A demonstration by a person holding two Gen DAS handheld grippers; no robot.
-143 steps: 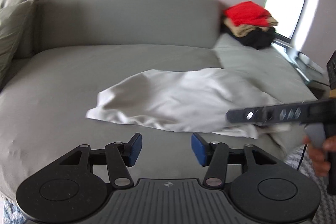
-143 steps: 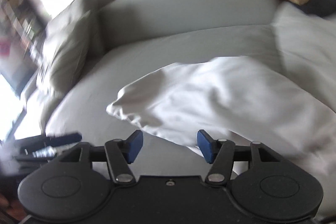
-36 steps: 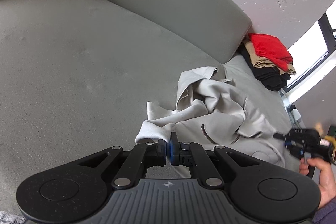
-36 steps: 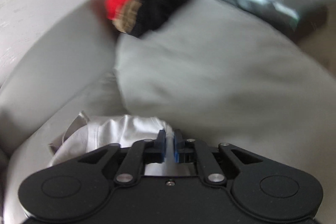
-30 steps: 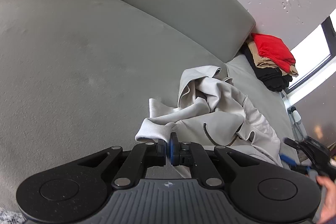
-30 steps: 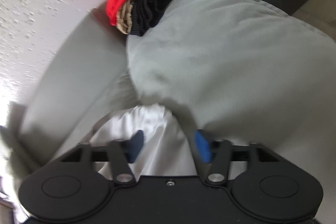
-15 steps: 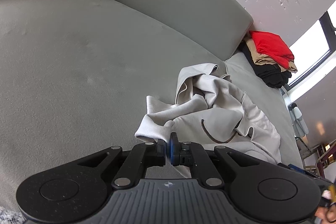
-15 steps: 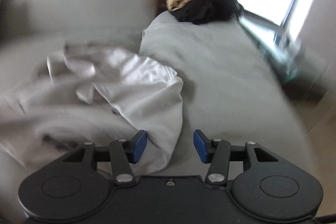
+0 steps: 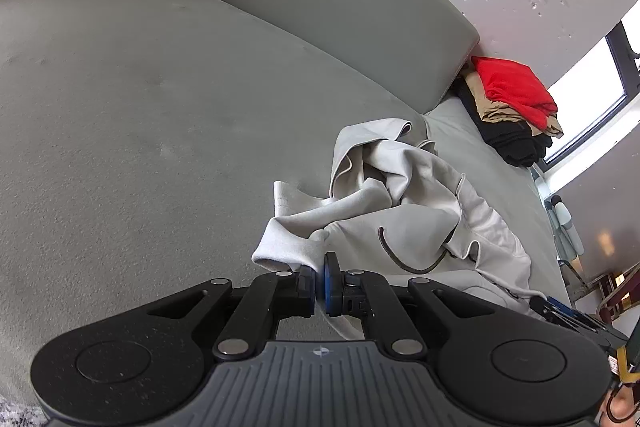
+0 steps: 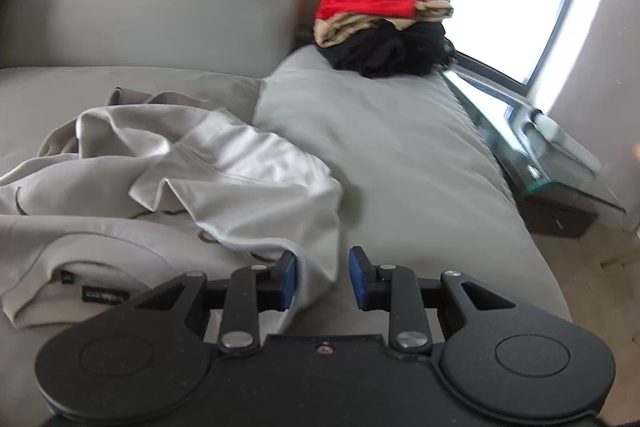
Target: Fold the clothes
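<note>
Two claws: left claw [image 9: 319,279] pinches the beige garment [image 9: 404,219], right claw [image 10: 322,277] gapes apart over its edge

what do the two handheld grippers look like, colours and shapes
Both match: the left gripper and right gripper each have blue pads on black fingers, driven by black linkage bars with silver pivot pins, above two round black discs. The left's base is ribbed grey with a small cross mark; the right's is plain black with one small screw.

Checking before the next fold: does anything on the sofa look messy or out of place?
Yes: the pale garment lies crumpled and bunched on the sofa, not flat. The left gripper pinches one edge; the right gripper is open. The clothes pile looks stacked.
</note>
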